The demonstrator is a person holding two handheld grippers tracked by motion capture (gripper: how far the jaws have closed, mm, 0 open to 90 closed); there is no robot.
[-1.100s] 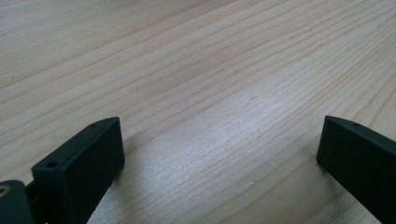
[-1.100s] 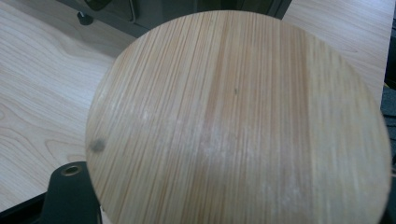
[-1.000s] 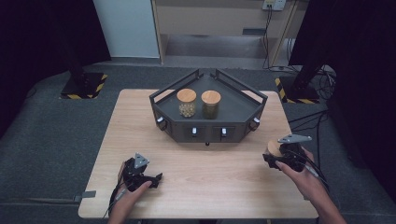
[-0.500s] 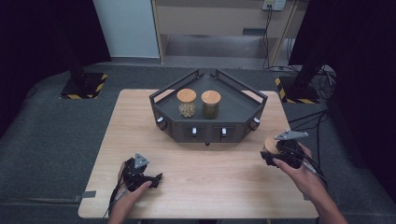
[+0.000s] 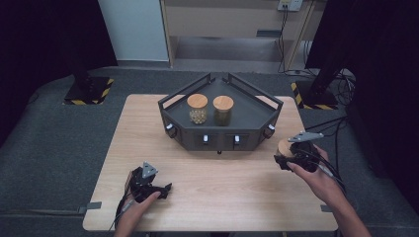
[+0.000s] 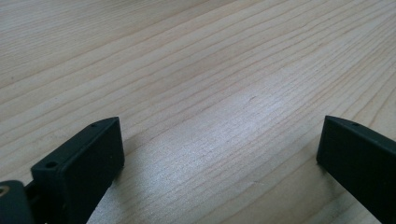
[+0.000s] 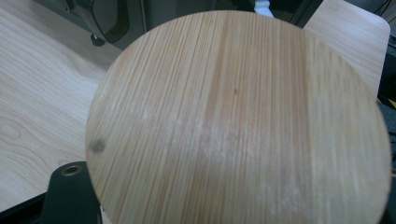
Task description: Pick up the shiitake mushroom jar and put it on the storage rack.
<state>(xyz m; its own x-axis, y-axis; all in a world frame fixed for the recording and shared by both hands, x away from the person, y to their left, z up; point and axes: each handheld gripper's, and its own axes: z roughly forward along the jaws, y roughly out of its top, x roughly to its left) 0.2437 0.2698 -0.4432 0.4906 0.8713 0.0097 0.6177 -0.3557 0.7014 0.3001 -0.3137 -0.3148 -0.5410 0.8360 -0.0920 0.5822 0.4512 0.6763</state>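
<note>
Risk-wise, the big one is the jar (image 5: 284,148) slipping out of the right tool (image 5: 291,157). That tool is clamped down as tight as it goes on the jar somewhere below the bamboo lid (image 7: 238,121), and from the high view it's held just off the right edge of the desk (image 5: 207,197), near the front right corner of the dark angular tray (image 5: 269,106). Glass is slick, so if the grip is low or off-centre the jar could tilt or twist on the way over, I'd guess. The tray also has raised rails, so coming in too low could knock the jar's base on one. And two jars already stand inside: one with pale contents (image 5: 197,108), one darker (image 5: 223,109), just beside each other. Setting a third down carelessly could bump them.

Left tool (image 5: 148,185) is parked at the front left of the desk, jaws wide apart over bare wood, holding nothing, touching nothing between them as far as I can see.
</note>
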